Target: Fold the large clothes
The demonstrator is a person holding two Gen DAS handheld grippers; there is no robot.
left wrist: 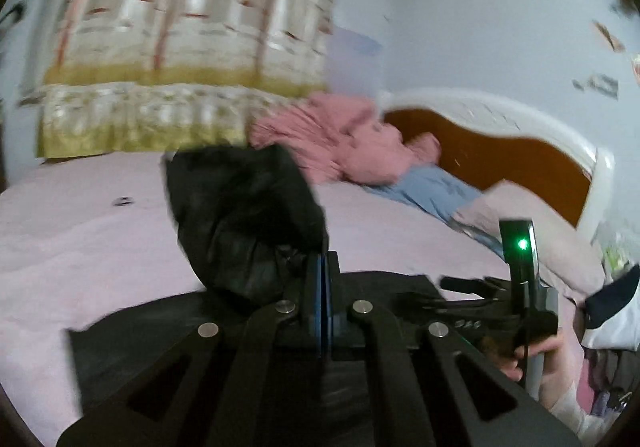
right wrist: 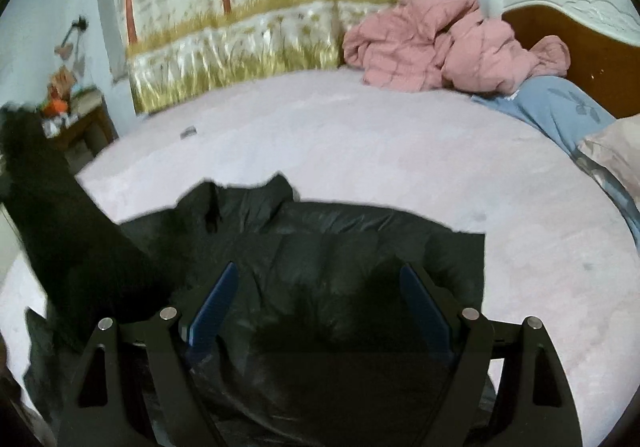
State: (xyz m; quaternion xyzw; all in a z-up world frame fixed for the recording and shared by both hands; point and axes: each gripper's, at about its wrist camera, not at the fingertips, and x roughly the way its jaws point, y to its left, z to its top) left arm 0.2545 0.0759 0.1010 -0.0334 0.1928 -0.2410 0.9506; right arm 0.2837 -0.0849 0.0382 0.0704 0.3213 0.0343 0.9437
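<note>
On the pink bed (right wrist: 360, 135) there's a black jacket (right wrist: 320, 255) spread out flat. The left hand-held gripper (left wrist: 322, 259) is pinching a raised fold of it, fingers pressed together, while the right hand-held gripper (right wrist: 316, 287) hangs over it, fingers spread wide.

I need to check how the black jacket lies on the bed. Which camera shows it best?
The right wrist view: the black jacket lies spread across the pink bedsheet, its outline visible. The left wrist view shows only a lifted, blurred bunch at the shut left gripper.
</note>
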